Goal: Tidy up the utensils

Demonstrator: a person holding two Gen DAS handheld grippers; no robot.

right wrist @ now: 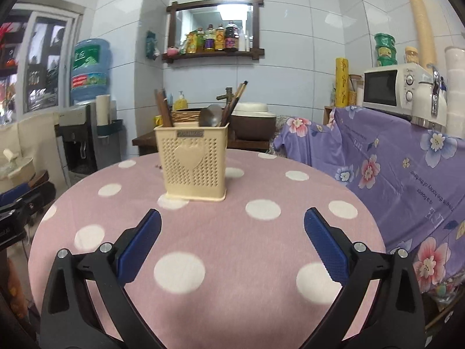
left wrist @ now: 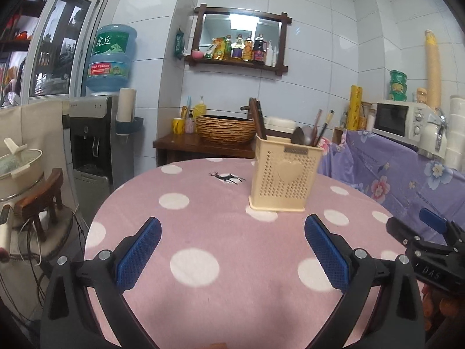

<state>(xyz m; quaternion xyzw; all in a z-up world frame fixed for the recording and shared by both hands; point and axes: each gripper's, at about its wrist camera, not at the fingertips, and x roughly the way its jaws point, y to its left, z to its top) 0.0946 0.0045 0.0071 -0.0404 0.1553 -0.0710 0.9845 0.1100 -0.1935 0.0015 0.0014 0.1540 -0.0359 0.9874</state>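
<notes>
A cream perforated utensil holder (left wrist: 283, 174) with a heart on its front stands upright on the round pink polka-dot table (left wrist: 203, 232). It holds a metal spoon (left wrist: 299, 135), chopsticks and dark wooden utensils. It also shows in the right wrist view (right wrist: 193, 163), with the spoon (right wrist: 210, 115) inside. My left gripper (left wrist: 232, 229) is open and empty, hovering over the table in front of the holder. My right gripper (right wrist: 232, 224) is open and empty, also in front of the holder. The right gripper shows at the right edge of the left wrist view (left wrist: 430, 241).
A purple floral cloth (right wrist: 407, 174) covers a counter at the right with a microwave (right wrist: 389, 87) on it. A wooden side table (left wrist: 203, 145) with a woven basket (left wrist: 225, 129) stands behind. A water dispenser (left wrist: 93, 133) and a stool (left wrist: 40, 200) are at the left.
</notes>
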